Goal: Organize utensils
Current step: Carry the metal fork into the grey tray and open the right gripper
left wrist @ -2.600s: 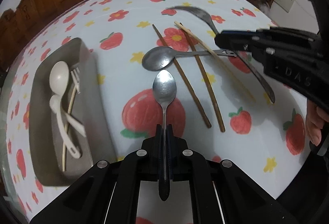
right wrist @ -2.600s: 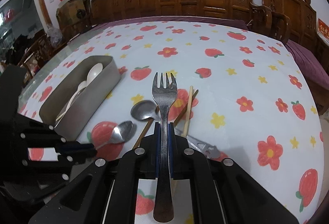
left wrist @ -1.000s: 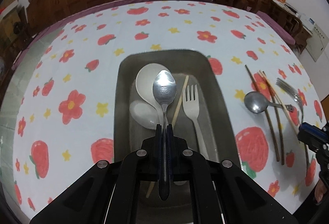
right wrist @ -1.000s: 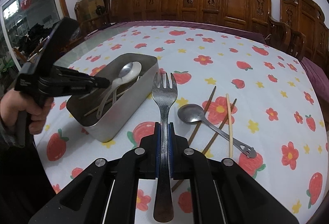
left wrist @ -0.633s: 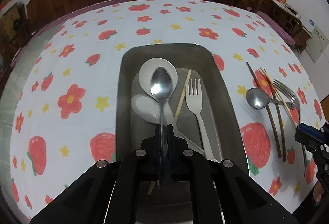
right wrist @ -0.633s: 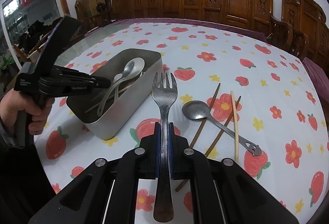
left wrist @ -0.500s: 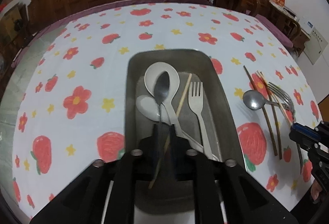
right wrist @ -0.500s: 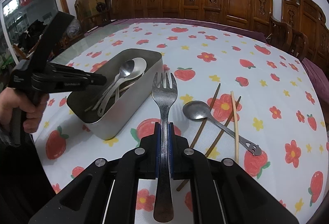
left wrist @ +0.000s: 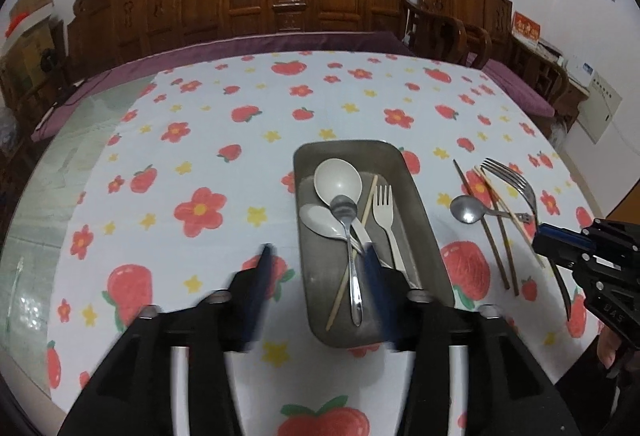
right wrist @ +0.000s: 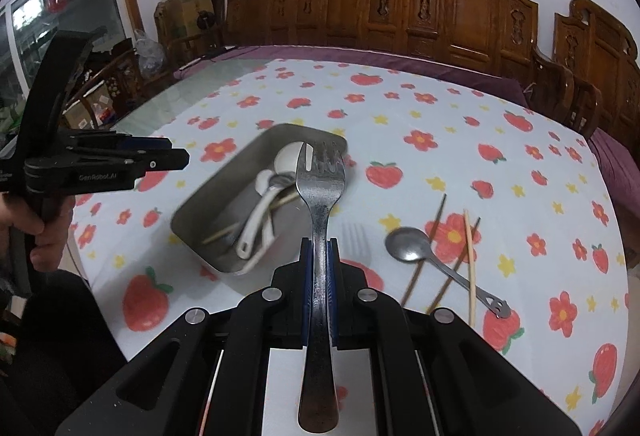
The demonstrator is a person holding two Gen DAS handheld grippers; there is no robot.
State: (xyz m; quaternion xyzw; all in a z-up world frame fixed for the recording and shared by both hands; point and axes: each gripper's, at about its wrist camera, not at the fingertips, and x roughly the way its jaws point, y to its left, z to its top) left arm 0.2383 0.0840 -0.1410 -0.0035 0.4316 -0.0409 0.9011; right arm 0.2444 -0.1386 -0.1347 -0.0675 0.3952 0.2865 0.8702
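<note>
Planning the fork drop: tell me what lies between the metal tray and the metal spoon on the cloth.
Bare tablecloth only, with the fork's shadow on it; the right wrist view shows this between the metal tray and the metal spoon.

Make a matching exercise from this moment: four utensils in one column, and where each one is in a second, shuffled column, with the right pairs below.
Column 1
1. metal fork
2. small metal spoon
3. skull-handled metal spoon
4. white plastic fork

Column 2
A. lying on the flowered tablecloth across the chopsticks
B. clamped in the right gripper
C. in the metal tray, along its right side
D. in the tray, across the white spoons

Pairs: 1-B, 2-D, 3-A, 4-C
</note>
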